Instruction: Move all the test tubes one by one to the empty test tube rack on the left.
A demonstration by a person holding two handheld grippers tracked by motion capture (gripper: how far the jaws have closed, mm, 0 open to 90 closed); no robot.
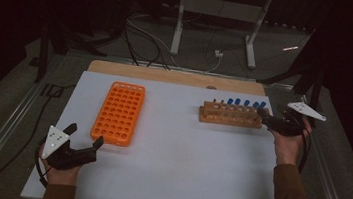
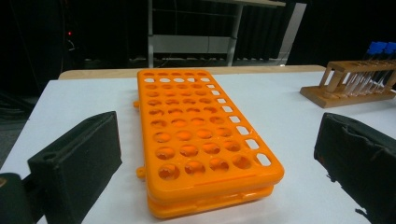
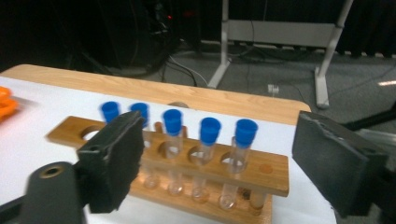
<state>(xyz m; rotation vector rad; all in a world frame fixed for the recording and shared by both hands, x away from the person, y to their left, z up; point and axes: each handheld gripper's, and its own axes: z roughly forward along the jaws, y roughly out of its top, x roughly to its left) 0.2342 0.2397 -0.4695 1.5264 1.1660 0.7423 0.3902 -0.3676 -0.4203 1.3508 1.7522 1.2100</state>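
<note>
High view first: the right claw [image 1: 268,121] sits at the right end of the wooden test-tube rack [image 1: 230,115], just beside it, jaws pointing along the row of blue-capped test tubes [image 1: 247,103]. The left claw [image 1: 85,140] rests near the front corner of the white table [image 1: 175,180], with the orange tube rack [image 1: 118,113] just ahead of it and its jaws spread, nothing between them.

Left gripper view: the left claw's two black pads stand wide apart and empty. The orange tube rack [image 2: 196,140] lies straight ahead between the jaw lines, close but untouched, all its holes vacant. Farther off to the right stands the wooden test-tube rack [image 2: 348,91].

Right gripper view: the right claw [image 3: 217,161] is partly open and grips nothing yet. Five blue-capped test tubes [image 3: 208,133] stand upright in the wooden test-tube rack [image 3: 243,170] directly in front; the left pad overlaps the tubes at that side, while the nearest tube [image 3: 243,135] stands between the pads, not pressed.

By my judgement, the step in hand is the approach to pick one tube from the wooden rack, likely for transfer to the orange one. Next, the right claw needs to centre on a single cap, close gently, and lift straight up.

No brand, label or writing is readable anywhere.
</note>
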